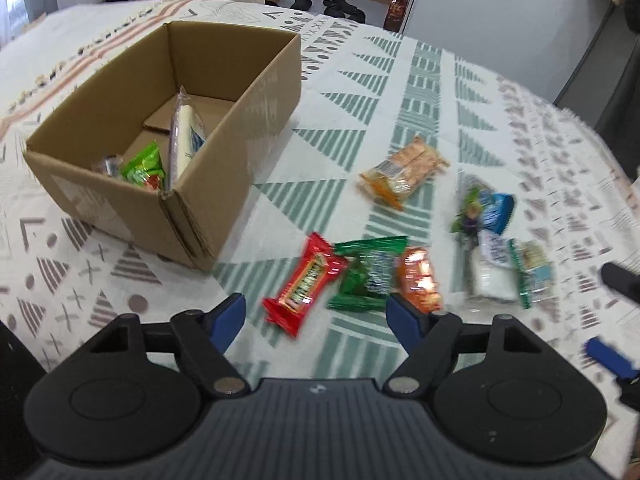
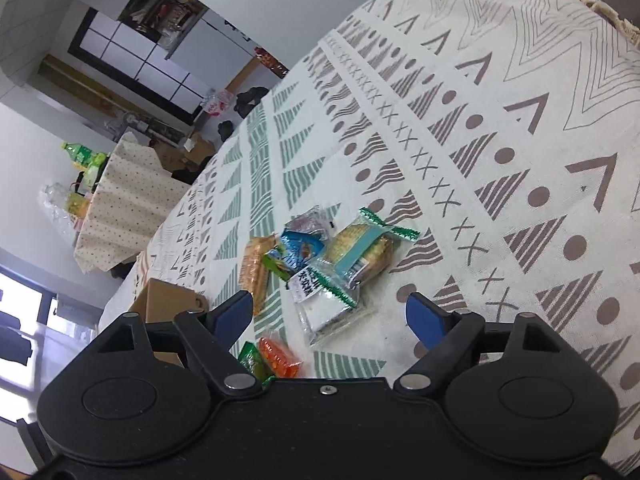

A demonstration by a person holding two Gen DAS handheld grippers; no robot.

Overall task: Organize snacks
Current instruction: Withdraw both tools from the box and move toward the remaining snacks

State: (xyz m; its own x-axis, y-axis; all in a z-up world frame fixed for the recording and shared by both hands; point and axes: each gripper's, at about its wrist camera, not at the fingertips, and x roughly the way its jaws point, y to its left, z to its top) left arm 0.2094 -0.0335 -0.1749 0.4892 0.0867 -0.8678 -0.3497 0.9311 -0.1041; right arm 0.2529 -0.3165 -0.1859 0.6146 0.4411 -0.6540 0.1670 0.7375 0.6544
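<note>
An open cardboard box stands on the patterned tablecloth with a few snack packs inside. Loose snacks lie to its right: a red bar, a green pack, an orange pack, a cracker pack and a white-and-green pile. My left gripper hangs open just above the red and green packs, touching neither. My right gripper is open over the white pack in the pile, with a sandwich cracker pack and blue pack beyond. The right gripper's blue fingers show at the left view's right edge.
The tablecloth stretches wide and bare beyond the snacks. A second table with a dotted cloth and bottles stands off the far side. Shoes and boxes sit on the floor past the table edge.
</note>
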